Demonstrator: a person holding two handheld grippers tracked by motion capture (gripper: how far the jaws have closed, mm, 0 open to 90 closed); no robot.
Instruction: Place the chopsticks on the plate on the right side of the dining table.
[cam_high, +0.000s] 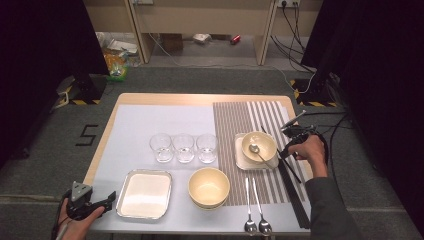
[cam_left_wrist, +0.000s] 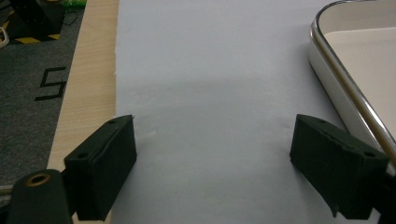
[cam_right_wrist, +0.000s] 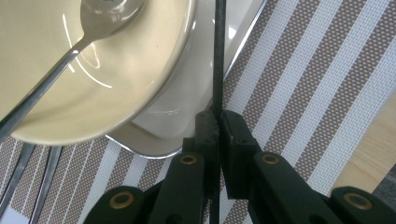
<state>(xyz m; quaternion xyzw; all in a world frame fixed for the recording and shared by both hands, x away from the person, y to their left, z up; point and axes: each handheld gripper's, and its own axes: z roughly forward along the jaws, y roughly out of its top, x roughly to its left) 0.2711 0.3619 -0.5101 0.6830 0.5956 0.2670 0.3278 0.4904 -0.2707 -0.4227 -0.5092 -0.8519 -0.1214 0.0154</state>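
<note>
The floor marking (cam_high: 88, 135) left of the table (cam_high: 150, 99) reads "5". My right gripper (cam_right_wrist: 218, 122) pinches a thin black chopstick (cam_right_wrist: 218, 51) beside the bowl (cam_high: 259, 145) on the striped mat (cam_high: 235, 120); that hand is at the table's right edge. My left gripper (cam_left_wrist: 212, 154) rests low with its jaws spread, near the tray (cam_left_wrist: 336, 70).

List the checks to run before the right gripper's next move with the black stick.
1. Right gripper shut on stick: ok.
2. Stick beside bowl, not inside it: ok.
3. Spoon resting in bowl: ok.
4. Left gripper open, nothing between its jaws: ok.
5. Left gripper apart from tray: ok.
6. Stick's far tip touching anything: cannot tell.
</note>
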